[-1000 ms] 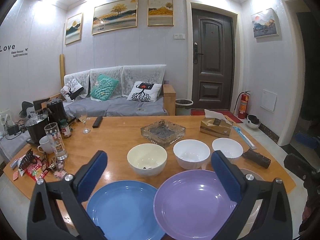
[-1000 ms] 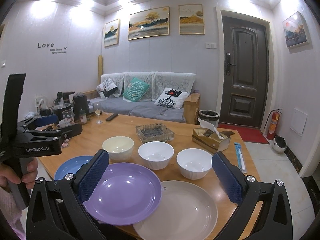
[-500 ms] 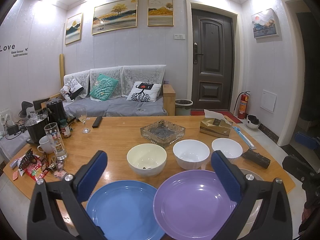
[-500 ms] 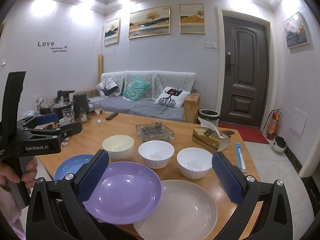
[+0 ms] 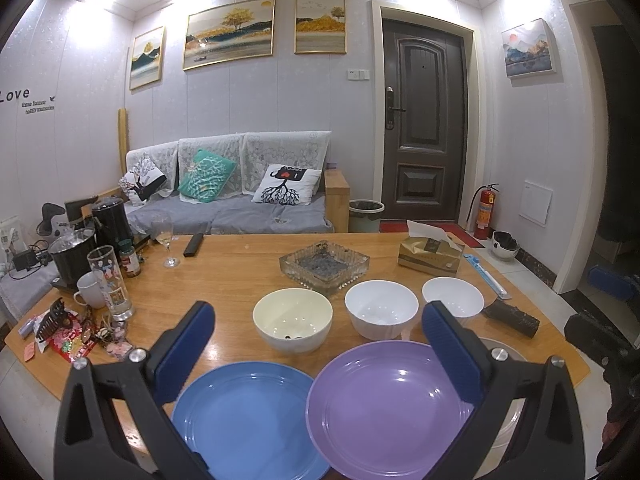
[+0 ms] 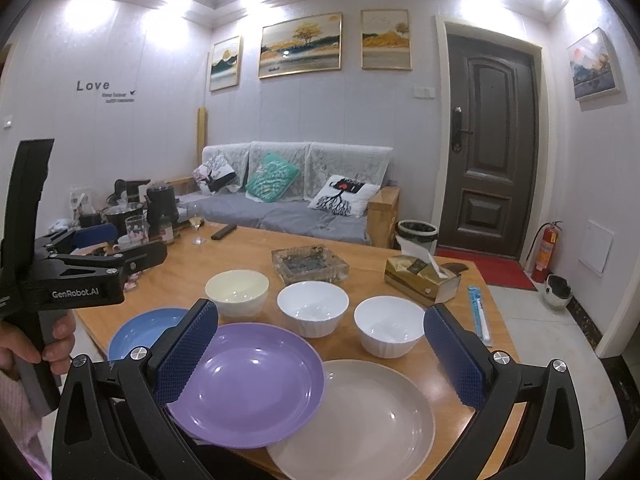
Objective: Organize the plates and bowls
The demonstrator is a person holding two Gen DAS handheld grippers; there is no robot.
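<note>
Three plates lie along the near edge of the wooden table: a blue plate, a purple plate overlapping a beige plate. Behind them stand a cream bowl and two white bowls. My left gripper is open and empty, hovering above the blue and purple plates. My right gripper is open and empty above the purple plate and the beige plate. The left gripper also shows at the left of the right wrist view.
A glass ashtray and a tissue box sit behind the bowls. A wine glass, a tall glass, a mug, kettles and snack clutter fill the table's left side. A dark object lies at the right edge.
</note>
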